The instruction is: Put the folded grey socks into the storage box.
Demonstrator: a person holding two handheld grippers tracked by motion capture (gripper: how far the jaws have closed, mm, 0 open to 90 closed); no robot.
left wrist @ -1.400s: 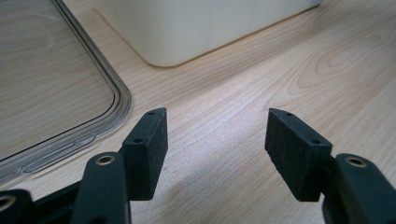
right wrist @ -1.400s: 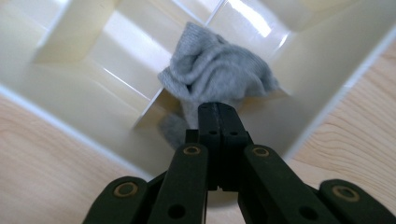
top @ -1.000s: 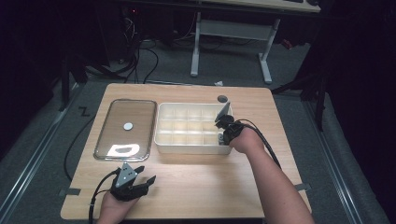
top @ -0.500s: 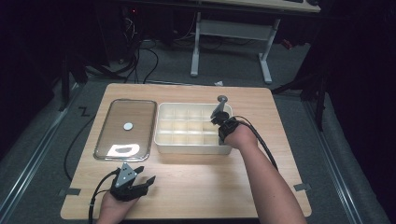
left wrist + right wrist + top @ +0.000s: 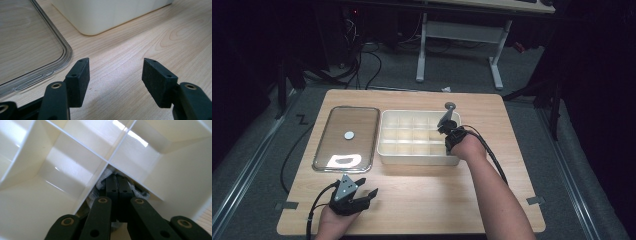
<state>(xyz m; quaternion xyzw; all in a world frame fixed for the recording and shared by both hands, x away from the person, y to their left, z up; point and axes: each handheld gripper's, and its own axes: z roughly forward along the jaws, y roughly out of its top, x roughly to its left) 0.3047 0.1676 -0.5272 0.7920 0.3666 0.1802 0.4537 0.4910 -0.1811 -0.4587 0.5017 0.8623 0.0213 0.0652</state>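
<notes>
Patience suits this step, I judge: the right tongs (image 5: 117, 185), jaws pressed together on a small crinkled clear-wrapped dark item (image 5: 140, 192) whose kind I cannot tell, should lift straight up, clear of the thin dividers of the cream plastic compartment tray (image 5: 384, 140) before any sideways move; that item lies at the very tips of those tongs, low in a compartment at the tray's right end, toward the bench's right edge. Left tongs (image 5: 116, 72) rest spread and empty near the bench's front edge, just beside the clear rectangular plastic lid (image 5: 27, 45).
</notes>
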